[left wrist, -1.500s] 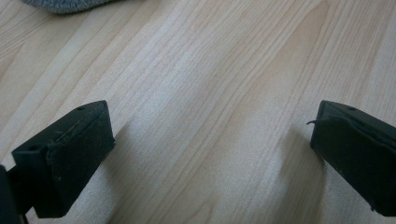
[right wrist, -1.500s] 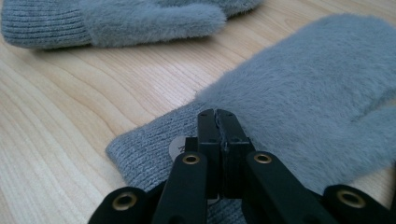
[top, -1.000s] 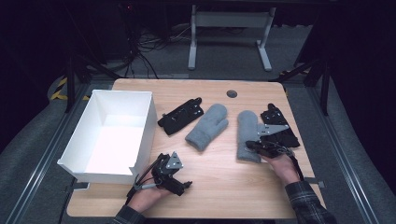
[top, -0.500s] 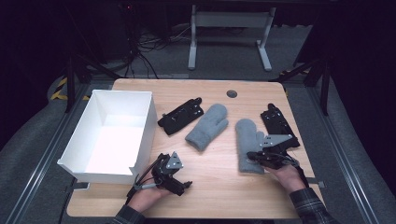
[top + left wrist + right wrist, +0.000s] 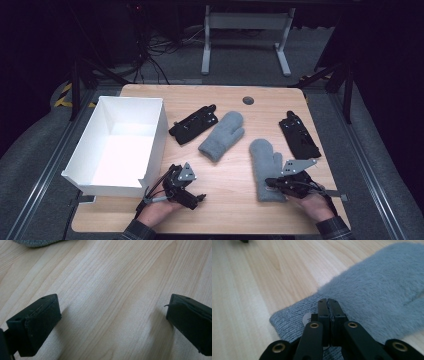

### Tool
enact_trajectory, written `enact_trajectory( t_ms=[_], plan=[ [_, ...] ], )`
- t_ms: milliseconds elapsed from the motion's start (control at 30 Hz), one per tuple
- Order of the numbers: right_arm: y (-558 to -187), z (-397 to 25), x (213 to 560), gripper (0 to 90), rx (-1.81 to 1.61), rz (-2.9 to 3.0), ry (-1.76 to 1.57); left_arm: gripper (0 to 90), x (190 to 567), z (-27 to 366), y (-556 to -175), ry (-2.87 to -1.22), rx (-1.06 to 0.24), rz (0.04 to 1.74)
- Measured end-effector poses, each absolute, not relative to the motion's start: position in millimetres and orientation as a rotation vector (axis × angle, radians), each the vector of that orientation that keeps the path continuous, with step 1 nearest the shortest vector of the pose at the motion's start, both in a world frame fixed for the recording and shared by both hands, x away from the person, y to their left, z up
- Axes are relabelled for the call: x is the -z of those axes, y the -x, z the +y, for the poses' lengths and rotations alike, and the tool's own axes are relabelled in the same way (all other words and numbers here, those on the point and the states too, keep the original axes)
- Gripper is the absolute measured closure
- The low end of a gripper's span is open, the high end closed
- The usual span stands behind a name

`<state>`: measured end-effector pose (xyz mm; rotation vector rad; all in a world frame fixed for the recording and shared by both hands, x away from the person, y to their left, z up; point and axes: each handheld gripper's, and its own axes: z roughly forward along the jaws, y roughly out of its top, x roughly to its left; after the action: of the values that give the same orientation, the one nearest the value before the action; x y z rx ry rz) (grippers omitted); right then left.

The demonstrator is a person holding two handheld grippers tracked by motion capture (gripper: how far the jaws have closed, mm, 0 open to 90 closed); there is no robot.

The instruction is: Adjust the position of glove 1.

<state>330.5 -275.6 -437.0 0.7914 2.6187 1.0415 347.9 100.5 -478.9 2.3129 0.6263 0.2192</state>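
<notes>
under the right gripper (image 5: 274, 183), grey mitten's (image 5: 265, 161) cuff

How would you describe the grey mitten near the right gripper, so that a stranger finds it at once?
Start at the wooden table and go to its right front part. A grey mitten lies there, its ribbed cuff under the right gripper. Unlike the other mitten, it lies far from the white box.
</notes>
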Motion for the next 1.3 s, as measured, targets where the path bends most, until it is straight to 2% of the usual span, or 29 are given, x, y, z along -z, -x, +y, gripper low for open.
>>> enact_trajectory(
  t_ms=[433,567,1000,1300],
  plan=[
    [-306,-283,430,90.0,-1.078,2.592,-0.772,0.0,479,100,-348,-2.313,-0.219,0.627],
    [-318,-282,427,90.0,-1.061,2.555,-0.797,0.0,479,100,-348,-2.313,-0.22,0.627],
    [-395,-274,430,90.0,-1.014,2.45,-0.944,0.0,479,100,-348,-2.313,-0.221,0.627],
    [-410,-268,442,90.0,-0.975,2.492,-0.956,0.0,479,100,-348,-2.313,-0.221,0.628]
  ],
)
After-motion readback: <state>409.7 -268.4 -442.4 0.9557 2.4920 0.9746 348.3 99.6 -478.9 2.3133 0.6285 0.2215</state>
